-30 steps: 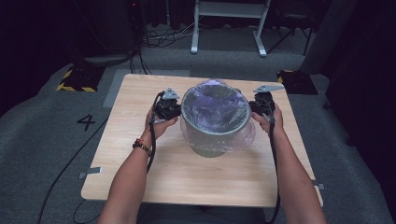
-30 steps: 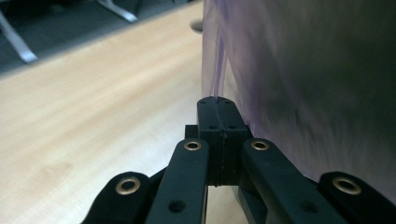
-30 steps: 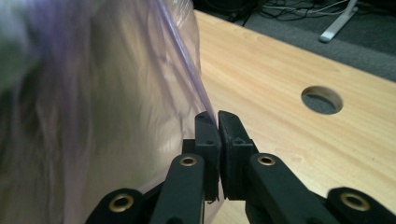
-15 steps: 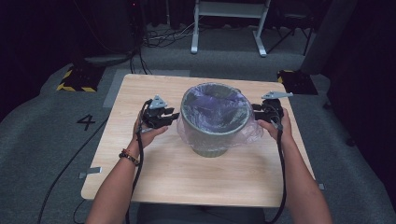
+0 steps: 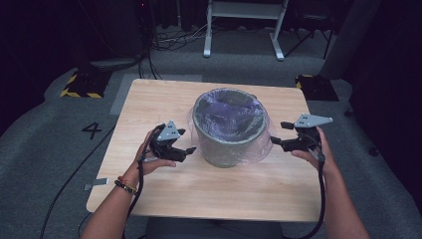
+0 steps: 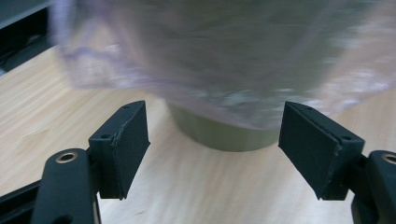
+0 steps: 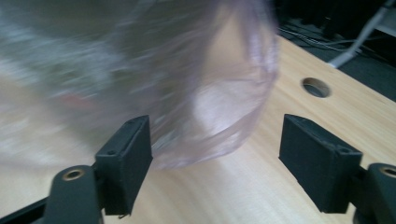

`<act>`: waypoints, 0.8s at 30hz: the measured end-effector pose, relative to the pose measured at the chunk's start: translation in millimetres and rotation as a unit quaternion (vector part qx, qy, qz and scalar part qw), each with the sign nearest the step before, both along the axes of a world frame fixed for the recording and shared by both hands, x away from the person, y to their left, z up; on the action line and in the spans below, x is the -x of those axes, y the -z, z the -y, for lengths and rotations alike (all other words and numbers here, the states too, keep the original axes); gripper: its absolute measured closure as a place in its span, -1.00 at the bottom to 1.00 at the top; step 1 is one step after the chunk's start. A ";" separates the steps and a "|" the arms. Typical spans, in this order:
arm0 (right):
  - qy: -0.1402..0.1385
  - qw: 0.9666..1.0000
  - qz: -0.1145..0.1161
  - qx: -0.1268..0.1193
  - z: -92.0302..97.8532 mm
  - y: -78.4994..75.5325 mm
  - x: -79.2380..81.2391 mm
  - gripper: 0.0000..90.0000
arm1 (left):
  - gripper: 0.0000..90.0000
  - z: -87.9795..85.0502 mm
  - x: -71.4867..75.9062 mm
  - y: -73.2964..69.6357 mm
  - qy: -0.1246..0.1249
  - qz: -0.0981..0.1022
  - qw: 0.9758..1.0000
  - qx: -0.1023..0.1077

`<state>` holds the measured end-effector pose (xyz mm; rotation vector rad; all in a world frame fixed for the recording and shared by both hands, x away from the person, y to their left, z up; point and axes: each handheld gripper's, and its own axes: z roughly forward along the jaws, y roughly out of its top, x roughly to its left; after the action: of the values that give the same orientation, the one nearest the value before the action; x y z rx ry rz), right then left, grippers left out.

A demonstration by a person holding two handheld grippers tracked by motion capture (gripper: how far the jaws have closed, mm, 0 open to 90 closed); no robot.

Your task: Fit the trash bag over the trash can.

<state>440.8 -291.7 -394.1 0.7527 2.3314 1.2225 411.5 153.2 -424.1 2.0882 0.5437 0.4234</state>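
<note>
A bin (image 5: 229,134) stands mid-frame on the desk (image 5: 149,104), a bag (image 5: 226,107) lining it. The left claw (image 5: 188,145) sits at its left, the right claw (image 5: 278,134) at its right, both apart from it.

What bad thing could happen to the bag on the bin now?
The clear bag hangs loosely over the rim of the grey bin, so it might slip down inside once something is dropped in. Both the left gripper and the right gripper have just been opening, with nothing between their jaws, so nothing holds the bag in place. A gripper close beside the bin could also snag the loose plastic and tug it off.
</note>
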 end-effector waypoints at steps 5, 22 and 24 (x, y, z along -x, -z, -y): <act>-0.040 0.999 0.015 0.010 -11.6 3.8 25.6 -0.50 | -0.31 15.7 3.1 5.0 0.009 0.003 1.000 -0.005; -0.072 0.996 0.040 0.035 -49.0 41.0 44.9 1.00 | 1.00 23.6 -5.8 18.7 -0.007 0.014 0.999 -0.029; -0.071 0.996 0.029 0.040 -47.8 46.4 43.3 1.00 | 1.00 23.0 -5.6 23.9 -0.010 0.011 0.999 -0.042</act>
<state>397.4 -243.9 -440.5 0.5249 2.4043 1.1842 417.1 130.3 -448.0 2.1578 0.5431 0.4887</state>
